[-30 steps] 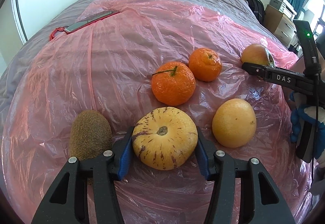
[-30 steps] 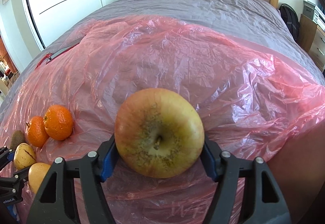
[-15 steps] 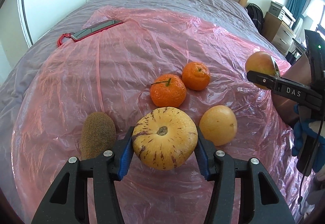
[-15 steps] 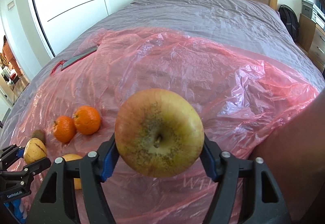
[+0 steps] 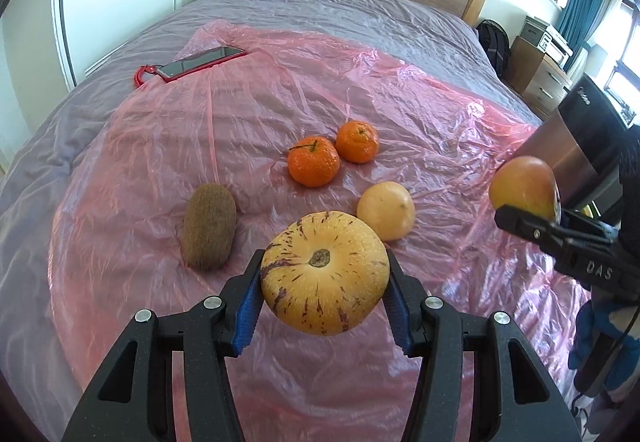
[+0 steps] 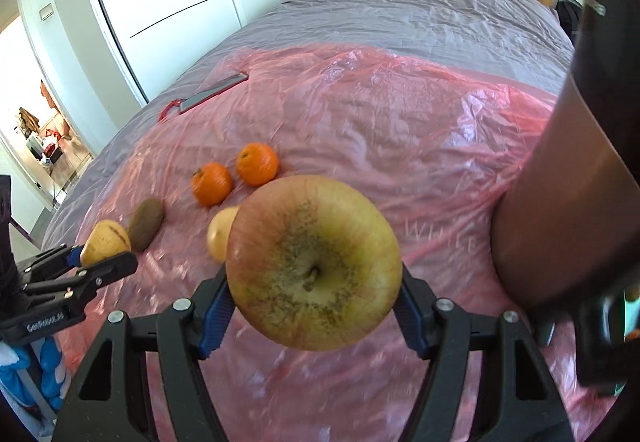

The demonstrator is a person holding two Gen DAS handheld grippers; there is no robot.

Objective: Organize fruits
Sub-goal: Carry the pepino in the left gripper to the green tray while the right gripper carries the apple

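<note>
Room: bedroom; grey bed (image 5: 360, 13) w/ wood headboard, white wardrobe doors upper left.
Surface: pink plastic sheet (image 5: 248, 109) over bed centre, prob. to keep the fruit off the bedding.
L claw (image 5: 324, 296): my jaws clamped on the striped yellow fruit (image 5: 324, 272), stem end facing cam, lifted clear of the sheet.
R claw (image 6: 314, 302): my jaws clamped on the apple (image 6: 314, 262), also off the sheet; frame centre.
Loose fruit: kiwi (image 5: 209, 226) centre-left; 2 mandarins (image 5: 314, 161) touching, mid-frame; pale round citrus (image 5: 386, 209) just right of centre. All on the sheet.
Other: phone in red case (image 5: 200, 61) upper left; metal tumbler (image 5: 576, 145) at right edge.
Status: both picks airborne; drop spot not visible. Judgement: sorting is at an early stage.
</note>
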